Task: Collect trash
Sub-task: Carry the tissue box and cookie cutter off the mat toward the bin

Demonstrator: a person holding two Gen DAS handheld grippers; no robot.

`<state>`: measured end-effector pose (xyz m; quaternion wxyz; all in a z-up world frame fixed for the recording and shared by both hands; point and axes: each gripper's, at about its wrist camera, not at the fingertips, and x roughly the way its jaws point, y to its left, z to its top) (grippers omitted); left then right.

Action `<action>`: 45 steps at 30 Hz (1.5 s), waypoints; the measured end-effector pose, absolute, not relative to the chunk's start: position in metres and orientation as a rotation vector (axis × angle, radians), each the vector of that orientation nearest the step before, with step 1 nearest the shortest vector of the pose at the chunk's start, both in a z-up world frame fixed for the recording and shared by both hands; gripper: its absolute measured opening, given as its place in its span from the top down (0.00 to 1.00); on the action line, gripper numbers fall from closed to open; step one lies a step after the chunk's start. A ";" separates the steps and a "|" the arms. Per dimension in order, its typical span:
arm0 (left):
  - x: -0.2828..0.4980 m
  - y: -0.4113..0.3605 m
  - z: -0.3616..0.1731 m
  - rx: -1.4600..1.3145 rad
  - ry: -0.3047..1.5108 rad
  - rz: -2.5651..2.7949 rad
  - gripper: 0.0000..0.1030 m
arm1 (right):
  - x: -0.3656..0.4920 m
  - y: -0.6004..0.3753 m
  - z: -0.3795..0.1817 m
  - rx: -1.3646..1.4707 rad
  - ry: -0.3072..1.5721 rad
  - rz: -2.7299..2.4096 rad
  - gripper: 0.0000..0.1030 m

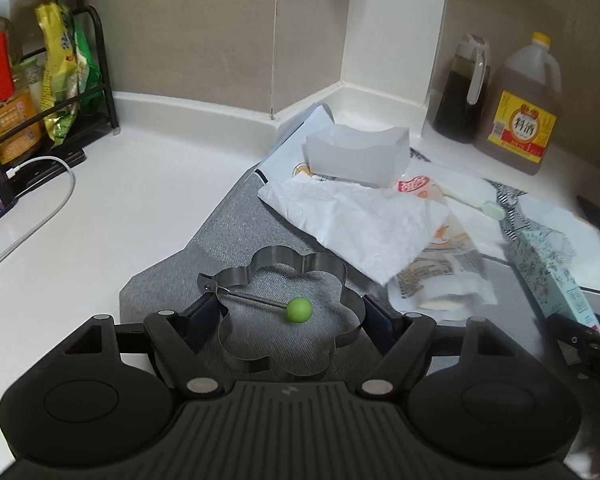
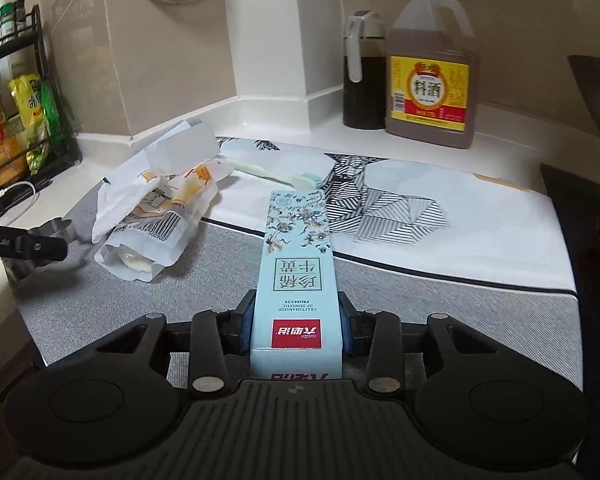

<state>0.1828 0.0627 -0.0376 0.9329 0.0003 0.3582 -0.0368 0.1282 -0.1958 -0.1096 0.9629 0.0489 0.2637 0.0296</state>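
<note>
left wrist view: the left claw (image 1: 292, 312) grips a flower-shaped metal ring (image 1: 288, 308) over the grey mat (image 1: 228, 224). the right claw (image 2: 296, 320) clamps a pale blue box (image 2: 298, 256) above the desk (image 2: 512, 136), beside crumpled wrappers (image 2: 160, 216).

A long pale-blue floral carton (image 2: 296, 276) points toward 12 o'clock, its near end pinched between blue pads. At 10 o'clock, a crumpled white napkin (image 1: 356, 220) lies beside a barcoded plastic wrapper (image 2: 156, 224). A flower-shaped steel ring mould (image 1: 288, 312) with a green knob sits upright.

We see the left claw (image 1: 290, 312) spread wide, its fingers pressed on a flower-shaped metal ring (image 1: 288, 312) — the right claw (image 2: 296, 322) clamps a pale blue carton (image 2: 296, 276), both tilted downward.
</note>
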 end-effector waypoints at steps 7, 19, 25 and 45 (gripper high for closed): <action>0.153 0.063 -0.021 -0.048 0.696 -0.095 0.21 | 0.105 -0.201 -0.104 0.111 0.493 0.063 0.60; 0.062 0.066 0.004 -0.042 0.590 -0.098 0.21 | 0.030 -0.202 -0.078 0.133 0.387 0.182 0.60; -0.003 0.077 -0.002 -0.048 0.596 -0.086 0.21 | -0.021 -0.184 -0.073 0.102 0.376 0.304 0.60; -0.121 0.091 -0.062 -0.063 0.742 -0.008 0.21 | -0.092 -0.127 -0.139 0.003 0.639 0.504 0.60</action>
